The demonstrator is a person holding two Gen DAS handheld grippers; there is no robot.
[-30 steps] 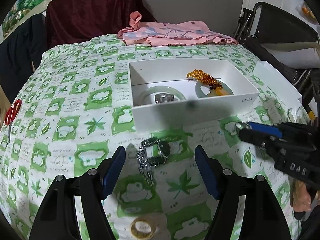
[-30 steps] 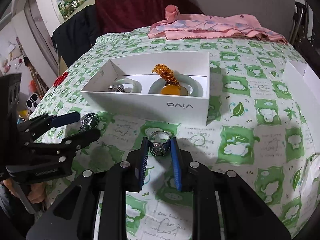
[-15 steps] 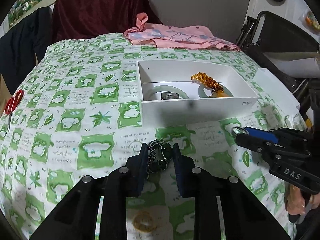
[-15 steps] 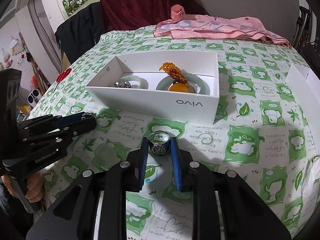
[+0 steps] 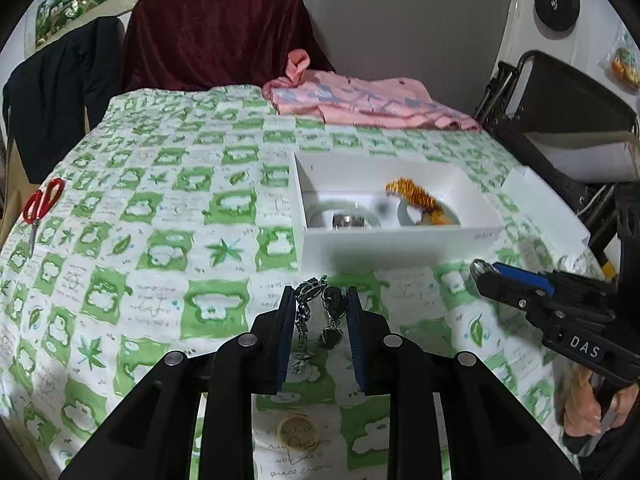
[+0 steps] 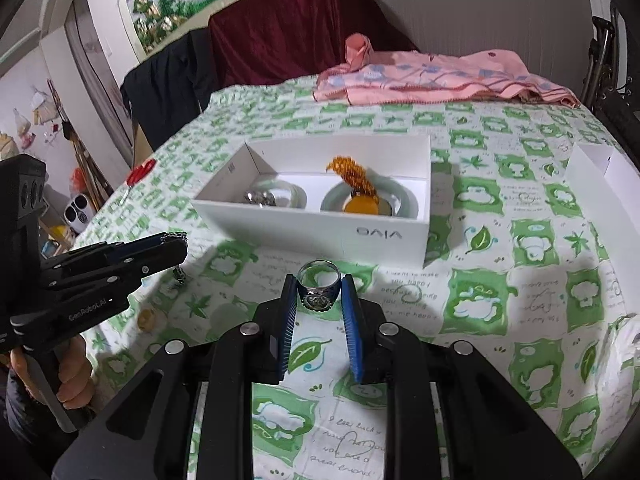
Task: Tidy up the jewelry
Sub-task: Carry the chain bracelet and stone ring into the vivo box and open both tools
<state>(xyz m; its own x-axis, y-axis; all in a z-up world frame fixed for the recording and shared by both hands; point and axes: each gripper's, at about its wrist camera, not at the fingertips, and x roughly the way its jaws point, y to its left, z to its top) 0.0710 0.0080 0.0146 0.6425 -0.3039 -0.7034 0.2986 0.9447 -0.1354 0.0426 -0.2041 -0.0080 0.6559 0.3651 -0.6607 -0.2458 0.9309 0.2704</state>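
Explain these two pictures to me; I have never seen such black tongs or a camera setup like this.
No robot here: a person holds one pair of tongs in each hand, each with a camera looking along its fingers. The left view shows the left tongs shut on a dark chain bracelet; the right view shows the right tongs shut on a silver ring. On the green patterned tablecloth stands an open white box already holding jewelry, including amber beads. Red scissors lie aside.

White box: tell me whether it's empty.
Not empty. The white box holds an orange bead string, two pale bangles and a silver ring.
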